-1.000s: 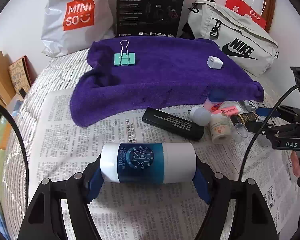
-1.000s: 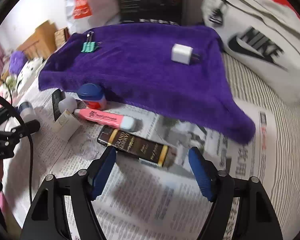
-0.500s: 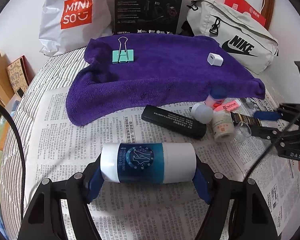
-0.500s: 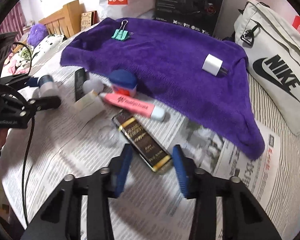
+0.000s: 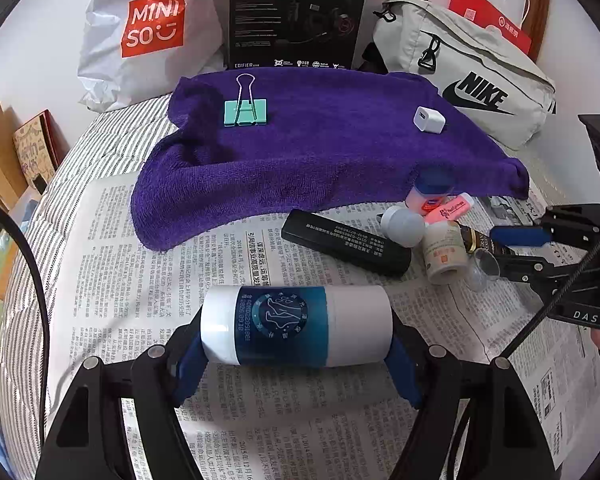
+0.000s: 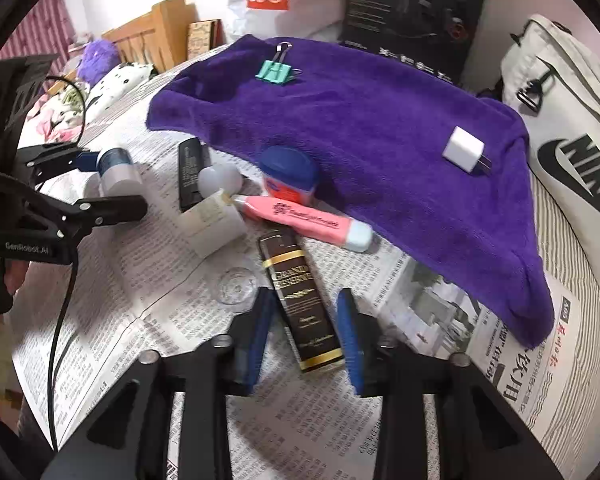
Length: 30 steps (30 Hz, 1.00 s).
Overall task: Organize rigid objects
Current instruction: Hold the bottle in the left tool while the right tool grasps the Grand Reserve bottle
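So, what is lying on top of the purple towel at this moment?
On the purple towel lie a green binder clip and a white charger plug, well apart. Nothing else rests on it. What is under the towel is covered, so I cannot tell.

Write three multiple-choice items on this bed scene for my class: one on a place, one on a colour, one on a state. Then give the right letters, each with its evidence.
1. Where does the white charger lie?
A. on the purple towel
B. on the newspaper
C. in the grey bag

2. What colour is the binder clip?
A. red
B. mint green
C. black

3. What does the left tool hold?
A. nothing
B. the pink highlighter
C. the blue-and-white bottle

Answers: 1 A, the towel lies under the charger on all sides; 2 B, its body is mint green with wire handles; 3 C, both blue pads press the bottle's ends.
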{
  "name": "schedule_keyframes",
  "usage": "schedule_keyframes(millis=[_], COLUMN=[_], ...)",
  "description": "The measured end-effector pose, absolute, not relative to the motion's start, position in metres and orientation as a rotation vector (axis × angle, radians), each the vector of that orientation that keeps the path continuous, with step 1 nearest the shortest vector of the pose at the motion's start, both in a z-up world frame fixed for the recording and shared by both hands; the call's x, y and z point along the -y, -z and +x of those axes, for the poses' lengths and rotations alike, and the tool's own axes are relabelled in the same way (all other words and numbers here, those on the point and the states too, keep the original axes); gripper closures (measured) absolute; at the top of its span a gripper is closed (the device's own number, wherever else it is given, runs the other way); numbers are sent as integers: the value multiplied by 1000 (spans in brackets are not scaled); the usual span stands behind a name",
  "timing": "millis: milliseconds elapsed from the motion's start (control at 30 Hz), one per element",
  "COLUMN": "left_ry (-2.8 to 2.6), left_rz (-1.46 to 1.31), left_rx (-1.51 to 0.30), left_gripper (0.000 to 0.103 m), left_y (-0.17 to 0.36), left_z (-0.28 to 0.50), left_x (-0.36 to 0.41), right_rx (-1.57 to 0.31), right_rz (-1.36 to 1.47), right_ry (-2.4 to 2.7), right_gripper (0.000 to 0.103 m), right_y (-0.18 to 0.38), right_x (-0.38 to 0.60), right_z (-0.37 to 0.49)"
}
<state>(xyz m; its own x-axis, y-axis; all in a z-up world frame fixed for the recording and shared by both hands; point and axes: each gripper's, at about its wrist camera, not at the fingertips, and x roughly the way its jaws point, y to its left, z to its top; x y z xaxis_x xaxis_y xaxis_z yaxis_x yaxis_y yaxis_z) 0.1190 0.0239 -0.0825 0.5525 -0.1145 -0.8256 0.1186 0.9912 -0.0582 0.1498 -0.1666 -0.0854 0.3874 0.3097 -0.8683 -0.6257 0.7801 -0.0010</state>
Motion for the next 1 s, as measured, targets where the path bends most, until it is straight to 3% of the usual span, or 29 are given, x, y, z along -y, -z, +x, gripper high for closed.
schedule_keyframes(millis=[367,733,833,900,1000], left_ry=[122,115,115,114,110], left_rz=[22,31,30,29,32], left_rx=[-971,-981,-982,-982,-983], left_gripper=[29,29,29,29,29], left_y=[84,86,86,86,87], left_z=[119,121,121,121,121], left_x=[-19,-17,-18,-16,-16], right_rx=[-1084,-1114,-1131,-1142,-1124], right_rz=[-201,-204,-181,-174,-226], right_ry=[-320,-314,-323,-338,-332], right_gripper=[79,78,76,65,65], right_y=[77,82,82,82,84], right_x=[223,219,220,218,208], right_z=[132,139,144,147,146])
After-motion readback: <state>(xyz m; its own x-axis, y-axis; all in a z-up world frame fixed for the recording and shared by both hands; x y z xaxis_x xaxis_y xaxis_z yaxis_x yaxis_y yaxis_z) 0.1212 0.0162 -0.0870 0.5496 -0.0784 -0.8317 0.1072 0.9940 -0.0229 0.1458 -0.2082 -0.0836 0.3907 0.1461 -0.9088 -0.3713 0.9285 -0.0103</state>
